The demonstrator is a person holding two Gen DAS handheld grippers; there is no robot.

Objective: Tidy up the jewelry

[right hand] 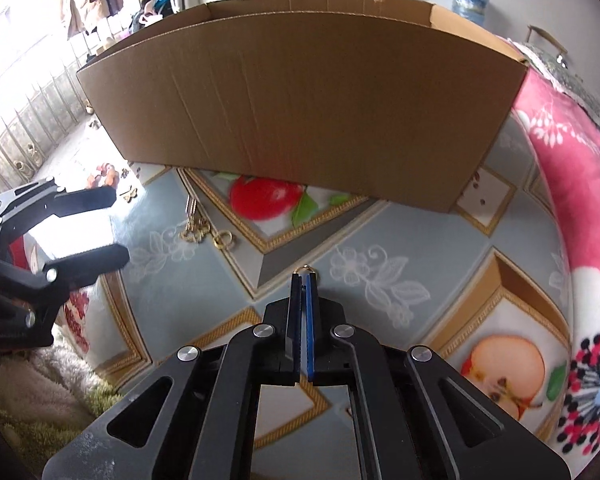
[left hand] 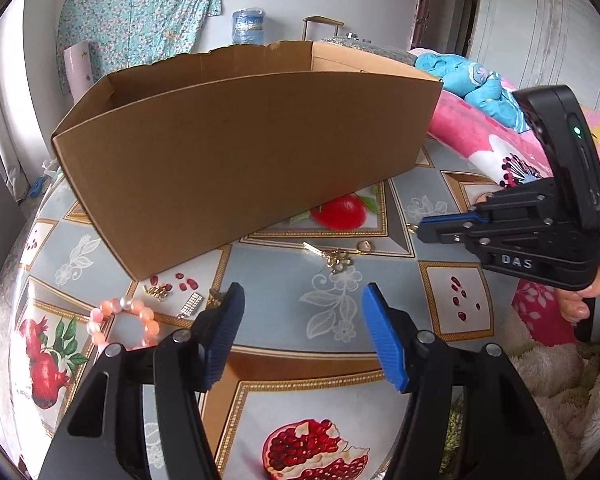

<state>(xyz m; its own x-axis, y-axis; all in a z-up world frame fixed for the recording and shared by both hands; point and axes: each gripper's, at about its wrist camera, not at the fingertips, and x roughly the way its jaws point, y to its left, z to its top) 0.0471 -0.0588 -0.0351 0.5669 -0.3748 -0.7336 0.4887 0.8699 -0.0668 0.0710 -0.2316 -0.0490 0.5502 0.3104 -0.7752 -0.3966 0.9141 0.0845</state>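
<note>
- Your right gripper sits nearest the lens, its pads pressed together on a small gold ring that peeks out just past the tips, over the middle of the surface.
- Only the ring's arc shows, so the hold looks thin; I judge a jolt or a quick swing could flick it out, and it would roll off among the printed patterns.
- Your left gripper stands part open with nothing between its pads, near the front edge of the surface.
- Loose pieces lie ahead of it: a gold brooch cluster and another gold ring in the middle, a pink bead bracelet and small gold bits toward the left edge.
- Beyond them the cardboard box takes up the far side, its near wall tall.
- Lifting too low could knock the ring against that wall; sweeping the left gripper sideways could scatter the small pieces.
</note>
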